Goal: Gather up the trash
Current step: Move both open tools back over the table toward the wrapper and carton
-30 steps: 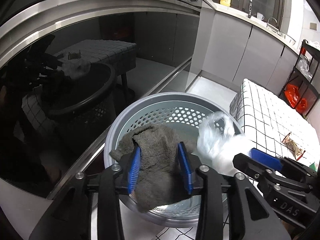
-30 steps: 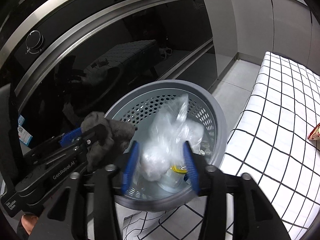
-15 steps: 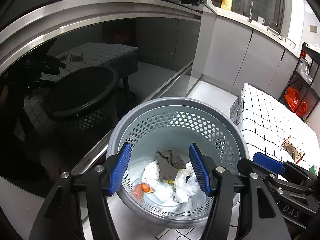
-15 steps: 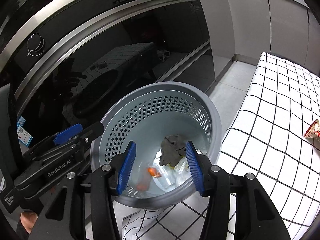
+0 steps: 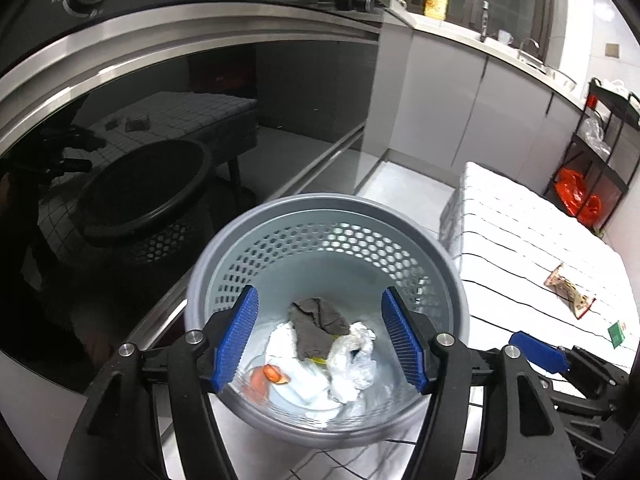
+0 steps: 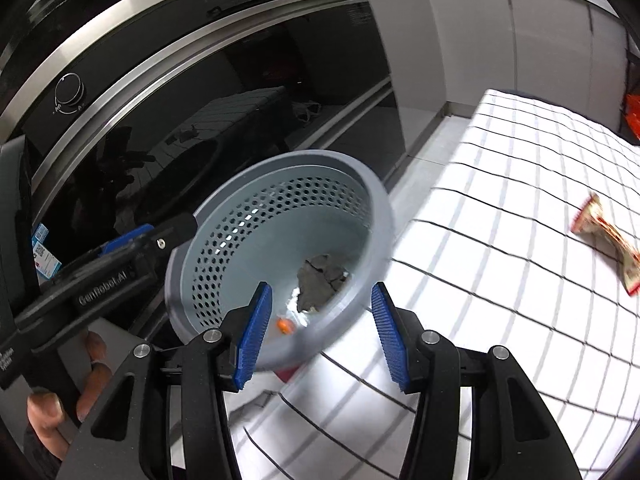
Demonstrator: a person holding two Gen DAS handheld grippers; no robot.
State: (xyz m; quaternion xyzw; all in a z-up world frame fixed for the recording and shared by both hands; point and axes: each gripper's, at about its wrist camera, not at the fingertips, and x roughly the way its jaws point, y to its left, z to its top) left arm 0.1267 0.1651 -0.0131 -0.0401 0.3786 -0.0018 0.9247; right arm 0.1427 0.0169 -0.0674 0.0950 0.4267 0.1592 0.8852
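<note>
Dark glossy oven doors (image 5: 168, 128) with steel trim fill the background beyond both pairs of fingers, and pale cabinets (image 5: 460, 92) run off to the right. To the right of the fingers lies the table (image 6: 520, 208), covered in a white cloth with a black grid.

Directly ahead of the left gripper (image 5: 320, 338) stands the grey perforated trash basket (image 5: 240, 252), its rim just past the blue fingers (image 5: 236, 340). The left fingers are spread wide with nothing between them; a second ago they were clamped on the grey rag (image 5: 316, 326), which now lies at the bottom of the basket, framed between the fingertips. Just right of the rag sits the crumpled clear plastic bag (image 5: 352, 360), which the right gripper (image 6: 320, 334) was carrying a second ago. White paper (image 5: 284, 344) lies under both, and an orange scrap (image 5: 272, 374) rests nearest the left fingers' left pad.

The right fingers (image 6: 254, 336) also stand wide apart and empty, wider than half a second ago. From the right wrist view the basket has shifted to the left of centre and looks motion-blurred. Far to the right of the right fingers, a red-and-tan snack wrapper (image 6: 608, 240) lies on the table, well apart from the basket. Beyond it, in the left wrist view, sits a small green packet (image 5: 617, 332).
</note>
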